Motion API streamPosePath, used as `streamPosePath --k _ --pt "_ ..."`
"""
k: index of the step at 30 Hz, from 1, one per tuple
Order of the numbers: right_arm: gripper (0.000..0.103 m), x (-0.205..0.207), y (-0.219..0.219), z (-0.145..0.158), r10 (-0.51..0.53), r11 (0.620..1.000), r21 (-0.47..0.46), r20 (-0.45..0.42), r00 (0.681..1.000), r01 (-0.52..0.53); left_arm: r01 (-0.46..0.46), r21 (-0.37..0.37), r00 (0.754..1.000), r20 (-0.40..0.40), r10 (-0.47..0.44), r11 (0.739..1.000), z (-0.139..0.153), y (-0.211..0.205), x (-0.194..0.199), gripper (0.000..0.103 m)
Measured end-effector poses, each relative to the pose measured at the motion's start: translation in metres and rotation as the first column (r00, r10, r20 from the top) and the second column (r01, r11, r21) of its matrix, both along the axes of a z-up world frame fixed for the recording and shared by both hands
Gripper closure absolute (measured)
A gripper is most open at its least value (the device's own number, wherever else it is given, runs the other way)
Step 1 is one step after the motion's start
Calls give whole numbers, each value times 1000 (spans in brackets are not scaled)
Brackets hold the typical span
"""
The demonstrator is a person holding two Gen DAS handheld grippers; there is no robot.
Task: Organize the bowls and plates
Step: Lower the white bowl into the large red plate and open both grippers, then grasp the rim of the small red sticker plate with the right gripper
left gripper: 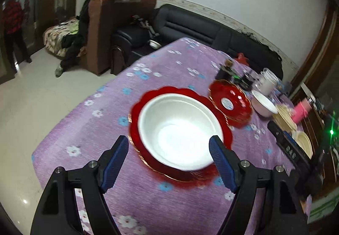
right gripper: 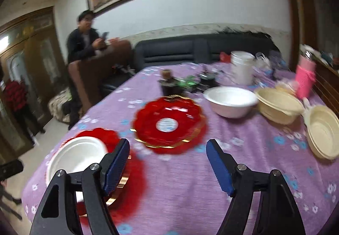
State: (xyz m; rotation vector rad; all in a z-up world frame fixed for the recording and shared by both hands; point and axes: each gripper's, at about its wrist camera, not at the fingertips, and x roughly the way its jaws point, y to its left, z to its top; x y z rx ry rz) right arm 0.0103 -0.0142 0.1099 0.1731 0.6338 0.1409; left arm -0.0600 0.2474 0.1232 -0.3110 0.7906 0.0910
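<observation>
Blue-padded left tool (left gripper: pixel 169 148) hangs spread and empty over the worktop (left gripper: pixel 84 129), whose near edge drops off at 7 o'clock. Purple cloth lies bare at 6 o'clock beneath the right tool (right gripper: pixel 168 151), also spread wide. One white bowl (left gripper: pixel 180 129) sits in a red scalloped plate (left gripper: pixel 135 112); motion blur smears the red plate stack (right gripper: pixel 169 122) at 12 o'clock.

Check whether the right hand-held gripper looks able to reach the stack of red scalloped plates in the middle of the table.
Probably yes. The right hand-held gripper is open and the stack of red scalloped plates lies just ahead, with only bare purple tablecloth between.
</observation>
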Motion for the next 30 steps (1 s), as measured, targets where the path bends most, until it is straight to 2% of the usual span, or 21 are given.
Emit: streamPosePath --k 5,9,16,22,26,28,29,30 --pt "24 8 -37 -14 -65 997 42 -71 995 69 39 -6 999 -11 -39 999 -4 -16 4 25" --pt "24 14 -51 -23 -80 994 67 -119 990 88 54 -11 998 -24 -54 998 -7 -22 7 25" --pt "24 49 -68 -47 -45 974 204 -253 966 99 3 -40 999 -37 -4 999 -15 -6 7 25" --pt "24 83 -52 -52 -34 971 216 -284 958 98 16 -45 999 -41 -18 999 -18 -10 8 25" --pt "24 112 -29 -56 -29 981 175 -305 952 86 38 -38 998 -48 -40 999 -18 -17 10 25" --pt "28 127 -20 -63 -34 986 144 -331 943 87 45 -36 998 -52 -47 998 -18 -19 10 25" --pt "36 131 -18 -67 -37 986 142 -347 937 91 47 -36 997 -54 -49 998 -18 -20 10 25" --pt "49 136 -17 -72 -31 983 157 -368 929 94 47 -37 997 -56 -49 998 -18 -20 10 25"
